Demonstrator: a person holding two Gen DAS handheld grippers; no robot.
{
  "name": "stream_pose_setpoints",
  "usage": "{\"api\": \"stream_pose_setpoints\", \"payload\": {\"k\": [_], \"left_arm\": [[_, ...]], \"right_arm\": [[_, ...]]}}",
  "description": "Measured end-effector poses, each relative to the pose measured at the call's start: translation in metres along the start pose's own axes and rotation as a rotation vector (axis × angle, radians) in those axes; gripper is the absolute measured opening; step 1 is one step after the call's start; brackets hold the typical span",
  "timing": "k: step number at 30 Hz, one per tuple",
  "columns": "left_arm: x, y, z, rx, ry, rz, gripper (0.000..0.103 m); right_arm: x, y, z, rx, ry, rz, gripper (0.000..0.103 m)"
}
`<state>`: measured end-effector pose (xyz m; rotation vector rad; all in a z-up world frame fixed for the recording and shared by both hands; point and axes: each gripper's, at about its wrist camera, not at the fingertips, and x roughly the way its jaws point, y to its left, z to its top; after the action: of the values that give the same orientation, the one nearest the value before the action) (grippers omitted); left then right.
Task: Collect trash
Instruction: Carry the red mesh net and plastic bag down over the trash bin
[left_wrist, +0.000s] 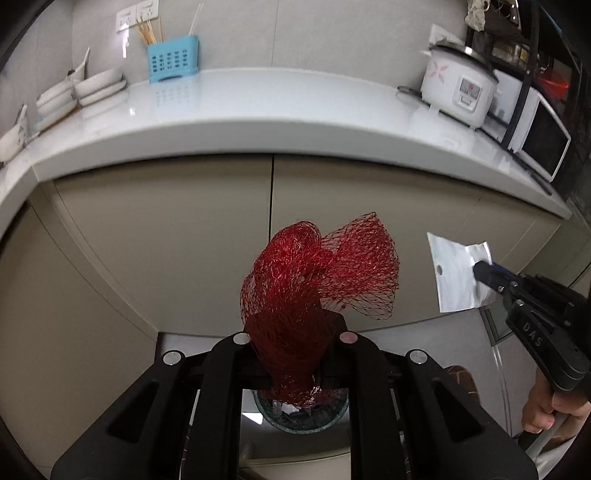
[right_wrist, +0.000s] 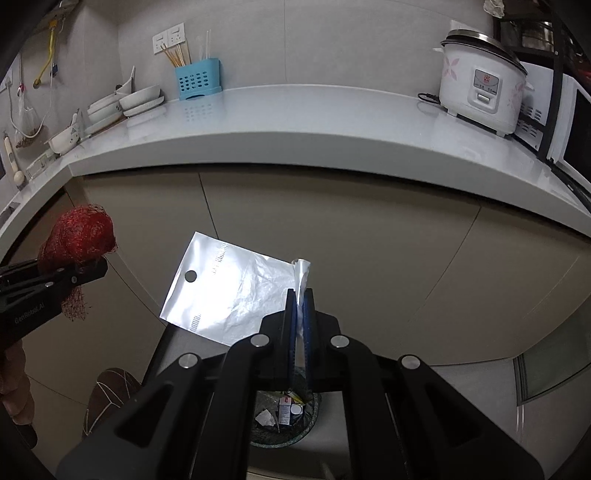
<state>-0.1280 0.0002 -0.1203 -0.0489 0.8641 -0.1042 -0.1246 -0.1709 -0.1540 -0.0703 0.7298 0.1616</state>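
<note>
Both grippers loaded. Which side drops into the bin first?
Probably either. The left gripper, shut on the red net, and the right gripper, shut on the silver bag, each show the bin directly below.

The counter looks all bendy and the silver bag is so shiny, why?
Both wrist views use fisheye lenses, so the straight counter curves; in the right wrist view the silver bag bounces room light into white glare; in the left wrist view it looks duller.
</note>
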Motion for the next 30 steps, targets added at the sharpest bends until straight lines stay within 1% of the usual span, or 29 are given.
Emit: {"api": "stream_pose_setpoints", "payload": {"k": [2, 4, 7, 10, 12, 19, 21, 24, 26, 30], "left_arm": [[0.016, 0.000, -0.014, -0.004, 0.022, 0.003, 0.013], [0.034, 0.001, -0.029, -0.009, 0.050, 0.011, 0.013], [0.059, 0.001, -0.047, -0.012, 0.083, 0.014, 0.013], [0.082, 0.000, -0.064, 0.013, 0.084, 0.042, 0.013], [0.095, 0.000, -0.071, 0.011, 0.098, 0.044, 0.013], [0.145, 0.001, -0.093, 0.001, 0.186, 0.039, 0.013], [0.164, 0.003, -0.097, 0.008, 0.208, 0.046, 0.013], [0.195, 0.007, -0.107, 0.000, 0.243, 0.035, 0.013], [0.219, 0.008, -0.114, -0.013, 0.280, 0.027, 0.013], [0.271, 0.012, -0.137, -0.015, 0.386, 0.000, 0.013]], "right_arm": [[0.008, 0.002, -0.012, -0.003, 0.010, 0.001, 0.003], [0.016, 0.004, -0.023, -0.014, 0.021, -0.016, 0.003], [0.032, 0.006, -0.038, -0.016, 0.052, -0.020, 0.003], [0.051, 0.006, -0.056, -0.021, 0.083, -0.034, 0.003], [0.065, 0.006, -0.068, -0.011, 0.113, -0.031, 0.003], [0.116, -0.003, -0.102, 0.027, 0.205, -0.032, 0.003], [0.134, -0.004, -0.111, 0.026, 0.226, -0.036, 0.003], [0.167, -0.004, -0.129, 0.041, 0.276, -0.030, 0.003], [0.191, -0.004, -0.140, 0.041, 0.318, -0.028, 0.003], [0.231, -0.003, -0.161, 0.036, 0.394, -0.024, 0.003]]}}
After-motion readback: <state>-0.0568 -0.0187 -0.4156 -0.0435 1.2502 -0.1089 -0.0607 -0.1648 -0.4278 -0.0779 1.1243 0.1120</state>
